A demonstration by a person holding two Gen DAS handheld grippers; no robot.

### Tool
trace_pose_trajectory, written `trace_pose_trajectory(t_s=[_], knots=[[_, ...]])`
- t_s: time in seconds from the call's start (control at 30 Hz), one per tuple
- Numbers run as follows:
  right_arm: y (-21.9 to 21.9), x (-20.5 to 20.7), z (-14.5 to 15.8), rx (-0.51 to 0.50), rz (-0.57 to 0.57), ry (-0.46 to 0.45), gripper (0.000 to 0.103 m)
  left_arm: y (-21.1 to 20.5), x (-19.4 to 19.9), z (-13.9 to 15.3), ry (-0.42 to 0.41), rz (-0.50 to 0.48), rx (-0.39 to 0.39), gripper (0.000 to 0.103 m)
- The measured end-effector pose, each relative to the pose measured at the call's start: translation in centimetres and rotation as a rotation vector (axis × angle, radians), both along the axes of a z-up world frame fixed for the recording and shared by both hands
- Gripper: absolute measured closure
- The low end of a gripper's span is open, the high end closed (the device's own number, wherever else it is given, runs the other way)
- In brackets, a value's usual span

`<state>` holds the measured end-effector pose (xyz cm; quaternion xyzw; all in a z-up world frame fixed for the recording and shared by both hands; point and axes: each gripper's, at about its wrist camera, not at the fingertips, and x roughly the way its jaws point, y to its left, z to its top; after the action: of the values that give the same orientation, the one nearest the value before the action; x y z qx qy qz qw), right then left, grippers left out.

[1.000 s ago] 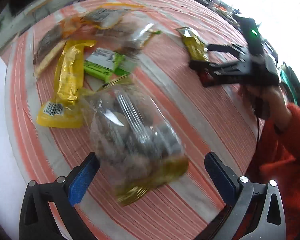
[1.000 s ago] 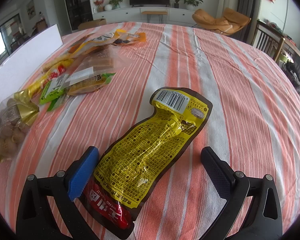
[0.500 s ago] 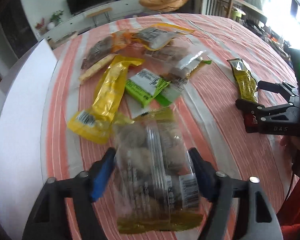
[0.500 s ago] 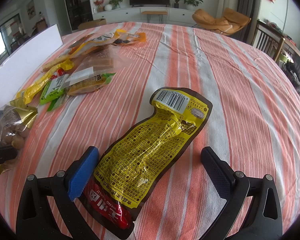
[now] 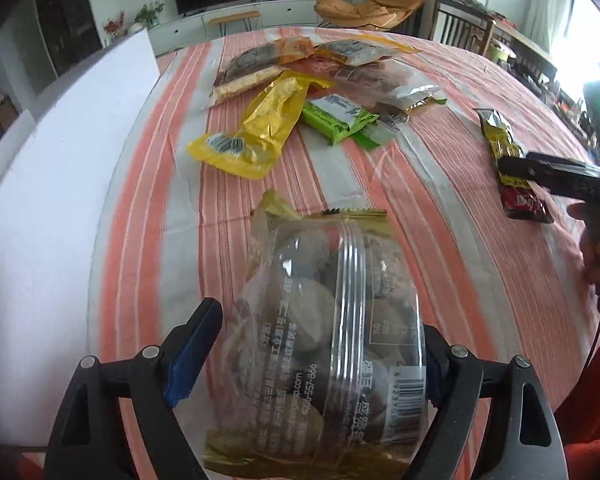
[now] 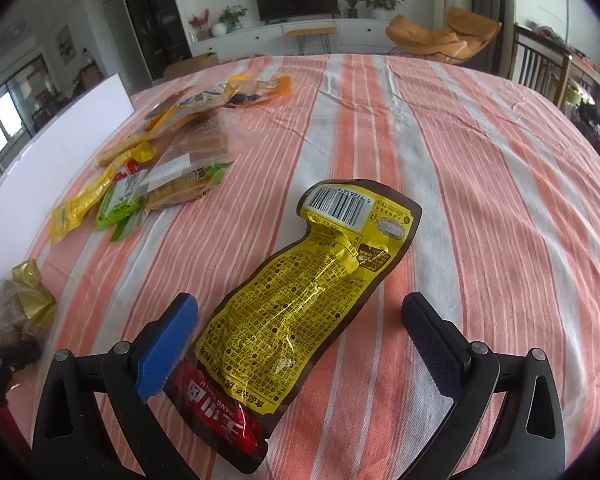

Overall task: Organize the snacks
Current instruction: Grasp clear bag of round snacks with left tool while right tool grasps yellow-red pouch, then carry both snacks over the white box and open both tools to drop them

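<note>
- Left gripper (image 5: 320,356) of mine points down at the table, its jaws opening around a clear bag of round snacks (image 5: 324,340); the bag sits between the blue pad (image 5: 192,354) and the dark one, and I cannot tell whether the pads press on it.
- That bag is see-through plastic with gold crimped ends, a ribbed seam down its middle, white print and a barcode near the bottom; pale brown lumps fill it.
- Right gripper (image 6: 300,344) hangs with its jaws spread wide, gripping nothing; a yellow pouch (image 6: 300,300) lies flat on the cloth between the fingers, touching neither.
- The pouch is long and crinkled, yellow with dense black print, a dark brown border, a barcode at the far end and a red band at the near end.
- Both lie on the orange-and-white striped tablecloth (image 6: 480,200).
- Farther back on the left lies a loose pile of snacks (image 5: 320,92): a yellow packet, green wrappers, clear and orange bags.
- A white board (image 5: 60,168) stands along the table's left side.
</note>
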<state>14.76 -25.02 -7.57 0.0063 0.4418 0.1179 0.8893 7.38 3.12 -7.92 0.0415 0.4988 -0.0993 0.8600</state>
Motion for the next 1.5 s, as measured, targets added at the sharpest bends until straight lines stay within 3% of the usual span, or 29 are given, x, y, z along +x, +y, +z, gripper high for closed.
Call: trace_pose_trajectory(t_s=[0.1,0.17,0.27,0.33,0.43,0.47,0.5,0.53,0.57,0.63,0.8,0.9,1.0,1.1,1.23,1.33,1.37,1.4,1.43,1.47,1.5], knots=[[-1.0,0.4,0.9,0.044,0.035,0.146,0.001,0.6,-0.5,-0.1,-0.004,0.016,-0.039,0.019],[-1.9,0.9,1.6,0.125,-0.024,0.222,0.001,0.7,-0.8,-0.1,-0.013,0.020,-0.038,0.019],[-1.5,1.6,2.1,0.160,-0.114,0.284,0.001,0.6,-1.2,0.1,-0.027,0.019,-0.019,0.019],[0.2,2.2,1.4,0.120,-0.122,0.319,0.001,0.4,-1.5,0.1,-0.039,0.016,0.002,0.019],[2.7,3.3,0.4,-0.048,-0.145,0.298,0.003,0.3,-1.7,0.3,-0.070,0.015,0.016,0.034],[3.2,3.6,0.2,-0.075,-0.149,0.283,0.011,0.4,-1.7,0.4,-0.079,0.021,0.022,0.036],[3.5,3.6,0.3,-0.114,-0.162,0.244,0.040,0.6,-1.7,0.4,-0.084,0.024,0.020,0.036],[3.7,3.5,0.6,-0.159,-0.168,0.211,0.049,0.9,-1.9,0.5,-0.083,0.025,0.006,0.037],[3.2,3.5,0.8,-0.136,-0.164,0.206,0.057,1.2,-1.9,0.5,-0.079,0.026,-0.012,0.037],[1.8,3.2,1.1,-0.079,-0.177,0.227,0.058,2.2,-2.3,0.8,-0.077,0.039,-0.081,0.037],[-2.9,0.8,3.3,0.258,-0.213,0.220,0.058,3.9,-2.4,3.7,-0.082,0.066,-0.272,0.037],[-2.1,0.1,5.8,0.395,-0.164,0.207,0.057,5.7,-2.5,6.9,-0.125,0.078,-0.346,0.037],[1.7,-0.5,9.6,0.430,-0.045,0.179,0.057,9.6,-2.3,10.4,-0.188,0.145,-0.353,0.037],[9.0,0.1,13.5,0.482,0.124,0.156,0.057,15.1,-1.9,12.4,-0.230,0.262,-0.295,0.037],[21.6,0.3,17.5,0.468,0.353,0.121,0.056,22.4,-1.2,12.8,-0.233,0.420,-0.145,0.037],[30.4,0.3,18.6,0.423,0.470,0.094,0.054,26.1,-1.5,12.0,-0.206,0.502,-0.092,0.035],[32.9,0.5,18.6,0.421,0.496,0.086,0.045,27.0,-1.5,11.7,-0.191,0.517,-0.077,0.029],[35.1,0.7,18.3,0.414,0.524,0.085,0.025,27.6,-1.5,11.6,-0.181,0.528,-0.067,0.024],[37.4,1.2,17.7,0.384,0.554,0.101,0.011,28.4,-1.6,11.4,-0.175,0.546,-0.055,0.012],[39.0,1.5,17.2,0.343,0.553,0.117,0.007,29.0,-1.9,11.4,-0.178,0.564,-0.049,0.005],[39.8,1.7,17.0,0.308,0.529,0.111,0.007,29.4,-2.1,11.4,-0.188,0.575,-0.048,0.004]])
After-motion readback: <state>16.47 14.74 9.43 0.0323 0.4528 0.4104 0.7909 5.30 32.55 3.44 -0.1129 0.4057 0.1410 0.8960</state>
